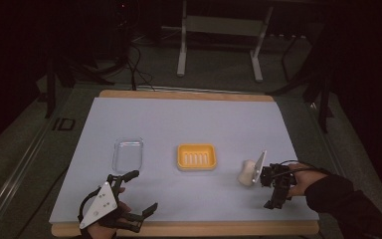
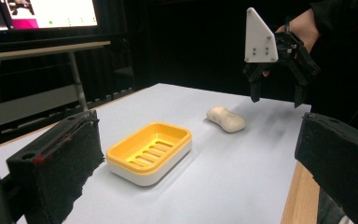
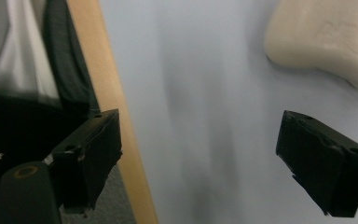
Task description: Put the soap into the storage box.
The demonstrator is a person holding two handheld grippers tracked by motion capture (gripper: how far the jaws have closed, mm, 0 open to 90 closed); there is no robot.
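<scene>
A cream soap bar (image 1: pixel 246 173) lies on the pale mat, right of a yellow soap dish (image 1: pixel 196 157) that has nothing in it. My right gripper (image 1: pixel 271 191) hovers just right of the soap, jaws pointing down and open, nothing between them. From the left gripper view, the right gripper (image 2: pixel 277 95) hangs above the table behind the soap bar (image 2: pixel 226 120), and the soap dish (image 2: pixel 149 151) sits nearer. In the right gripper view, the right gripper (image 3: pixel 205 154) frames bare mat, with the soap bar (image 3: pixel 326 37) at top right. My left gripper (image 1: pixel 142 191) rests open near the front left edge.
A clear plastic dish (image 1: pixel 128 154) sits left of the soap dish. The table's wooden edge (image 1: pixel 179 229) runs along the front, close to both grippers. A metal stand (image 1: pixel 219 45) stands beyond the table. A lit monitor (image 2: pixel 51 11) is off to one side.
</scene>
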